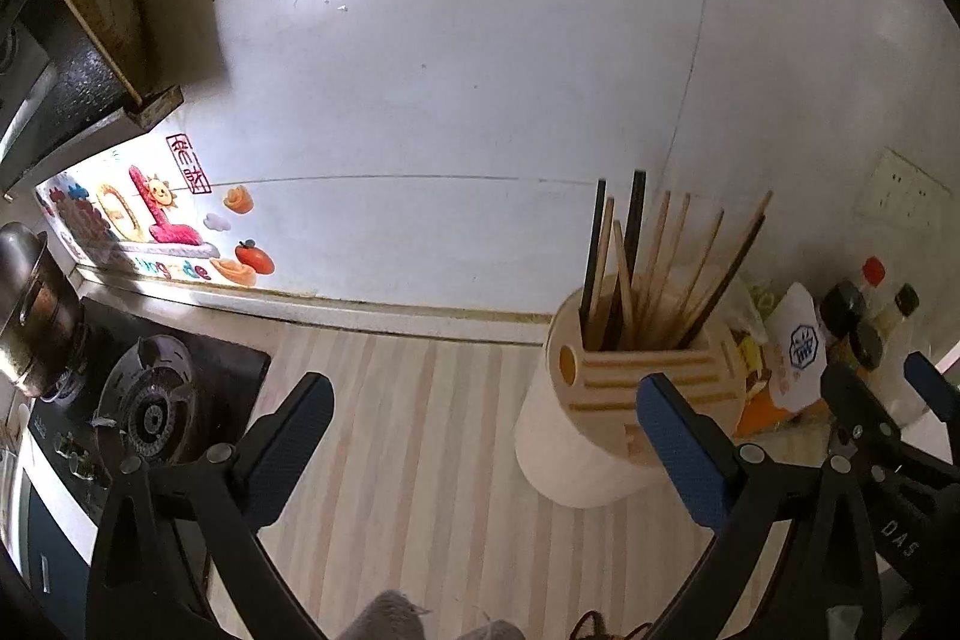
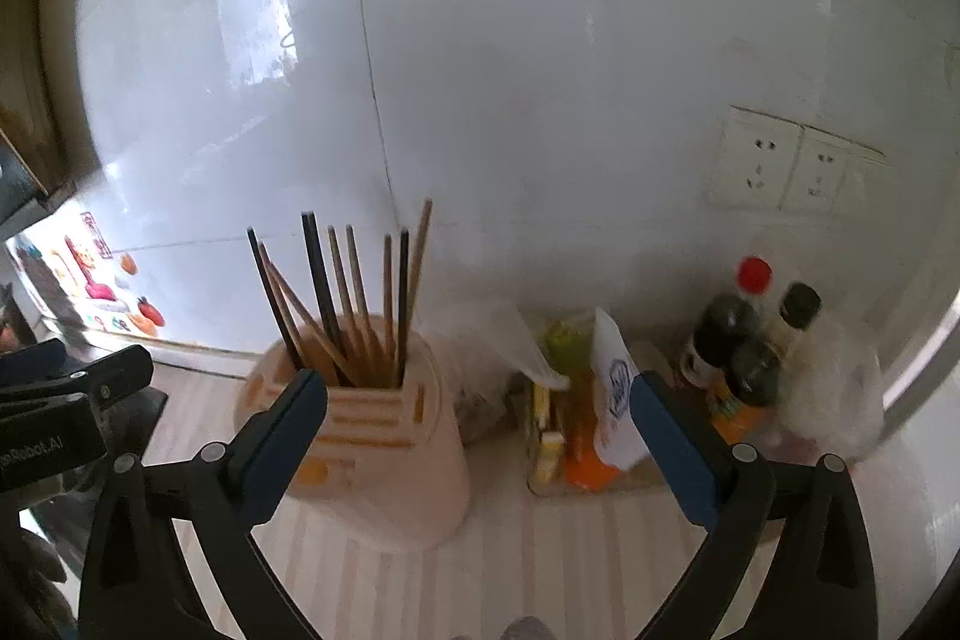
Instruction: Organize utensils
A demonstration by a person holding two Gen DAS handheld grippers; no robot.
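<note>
White-tiled kitchen wall backed a striped pale-wood countertop [image 1: 420,430], with a gas stove [image 1: 153,400] at the far left and wall sockets [image 2: 792,163] to the right.

Task item: a cream utensil holder [image 2: 384,436] stood upright on the counter, its top compartment packed with chopsticks [image 2: 354,298], a mix of black and natural wood, fanned loosely. Its front slots looked empty. Condiment bottles [image 2: 750,334] and plastic packets [image 2: 612,388] sat just right of it against the wall.

Step, as I read it: approach phase. No utensil was in hand and no loose utensils showed on the counter, so either sorting the chopsticks in the holder was about to begin or the job was nearly done; couldn't tell which.

Left gripper [image 1: 480,436]: spread wide, empty, touching nothing; holder sat to its right, behind the right-side finger.

Right gripper [image 2: 480,436]: also spread wide, empty, no contact; its left-side finger overlapped the holder's front in view, apparently in front of it.

Next move would call for lining one claw over the chopstick tops and closing on a thin bundle without tipping the holder; the other claw could steady the body.
</note>
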